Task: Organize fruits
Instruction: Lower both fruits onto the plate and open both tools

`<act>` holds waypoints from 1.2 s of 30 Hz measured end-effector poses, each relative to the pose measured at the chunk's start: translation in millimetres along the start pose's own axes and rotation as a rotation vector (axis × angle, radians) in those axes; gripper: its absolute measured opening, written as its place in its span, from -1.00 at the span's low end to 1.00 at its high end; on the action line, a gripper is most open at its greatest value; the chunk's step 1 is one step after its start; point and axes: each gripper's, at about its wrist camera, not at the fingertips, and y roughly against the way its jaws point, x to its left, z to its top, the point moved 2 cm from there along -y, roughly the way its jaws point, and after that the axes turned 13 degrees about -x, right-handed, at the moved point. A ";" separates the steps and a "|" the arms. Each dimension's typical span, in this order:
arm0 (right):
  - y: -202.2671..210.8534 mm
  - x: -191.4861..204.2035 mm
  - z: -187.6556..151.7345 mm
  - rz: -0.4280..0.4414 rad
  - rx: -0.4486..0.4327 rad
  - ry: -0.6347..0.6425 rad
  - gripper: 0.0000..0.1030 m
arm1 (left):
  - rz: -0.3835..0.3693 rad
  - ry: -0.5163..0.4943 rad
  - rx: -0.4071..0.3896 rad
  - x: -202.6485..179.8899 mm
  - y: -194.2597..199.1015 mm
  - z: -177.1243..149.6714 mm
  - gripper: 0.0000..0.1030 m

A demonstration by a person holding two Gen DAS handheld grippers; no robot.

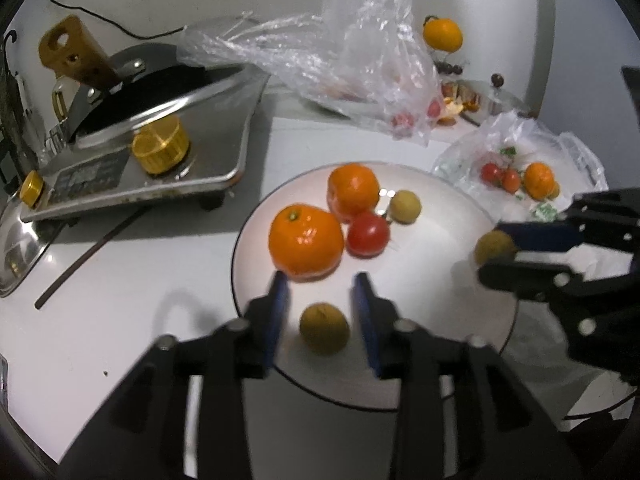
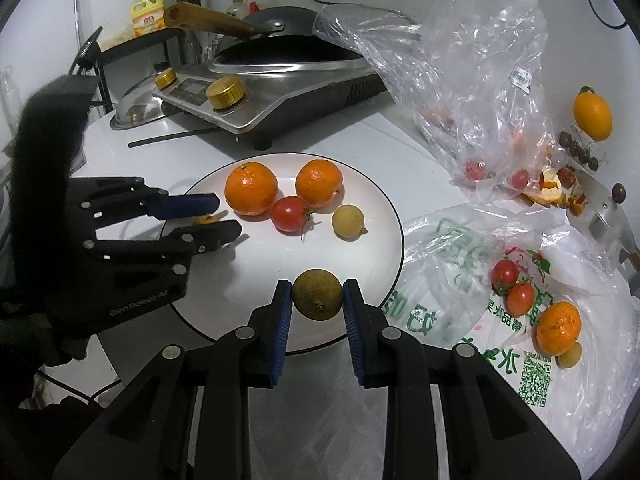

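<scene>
A white plate (image 1: 432, 272) (image 2: 372, 248) holds two oranges (image 1: 306, 240) (image 2: 251, 188), a tomato (image 1: 368, 234) (image 2: 289, 214) and a pale longan (image 1: 405, 207) (image 2: 348, 222). My left gripper (image 1: 320, 278) (image 2: 228, 216) is open over the plate's near side. A brown longan (image 1: 324, 328) lies on the plate between its blue pads, with gaps on both sides. At the plate's right edge, my right gripper (image 2: 317, 284) (image 1: 492, 250) is shut on another longan (image 2: 318, 294) (image 1: 494, 246), just above the plate.
A cooker with a wok (image 1: 160, 160) (image 2: 280, 96) stands left of the plate, with a dark chopstick (image 1: 92, 252) and a metal lid (image 1: 16, 248) beside it. A clear plastic bag (image 1: 360, 52) lies behind. A printed bag (image 2: 520, 360) to the right holds tomatoes, an orange and a longan.
</scene>
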 end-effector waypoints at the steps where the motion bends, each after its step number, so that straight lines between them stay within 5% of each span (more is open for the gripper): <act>1: -0.4 0.3 0.5 0.000 0.000 0.000 -0.46 | -0.003 -0.001 -0.009 -0.1 2.2 1.6 -0.12; 4: -1.0 2.6 2.0 0.002 -0.002 0.005 -0.46 | -0.009 -0.001 -0.029 0.9 9.3 4.9 0.04; 36: -47.0 44.3 20.4 0.047 0.041 0.055 -0.46 | 0.013 0.101 -0.028 53.0 19.8 -16.9 0.04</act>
